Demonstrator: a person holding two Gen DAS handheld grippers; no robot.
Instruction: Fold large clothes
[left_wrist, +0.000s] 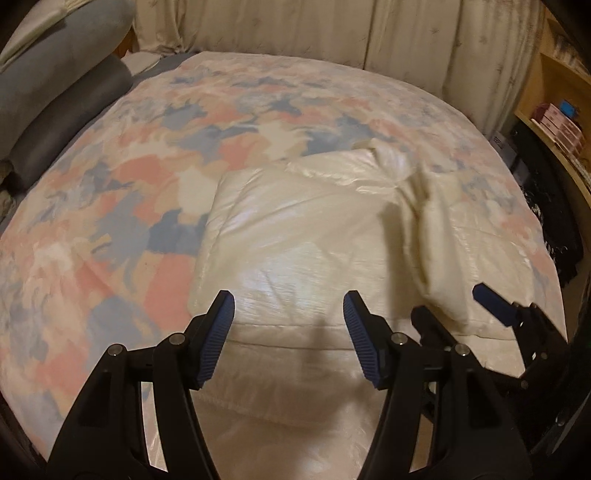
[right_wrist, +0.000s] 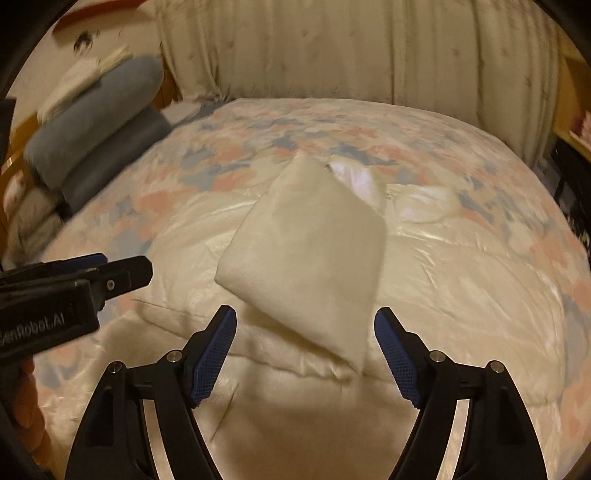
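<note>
A large cream, shiny quilted garment (left_wrist: 295, 229) lies spread on the floral bedspread (left_wrist: 122, 177). One matte cream flap (right_wrist: 306, 258) of it is folded over the middle, blurred, with its near corner hanging down between my right gripper's fingers without touching the pads. My right gripper (right_wrist: 306, 321) is open; the left wrist view shows it at the right edge (left_wrist: 452, 306) with that flap between its fingers. My left gripper (left_wrist: 288, 306) stands open above the garment's near part with nothing between its fingers; the right wrist view catches it side-on at the left (right_wrist: 125, 267).
Rolled grey-blue blankets (left_wrist: 62, 88) are stacked at the bed's left end. A cream curtain (right_wrist: 351, 48) hangs behind the bed. A wooden shelf (left_wrist: 554, 85) with boxes stands at the right, dark things below it.
</note>
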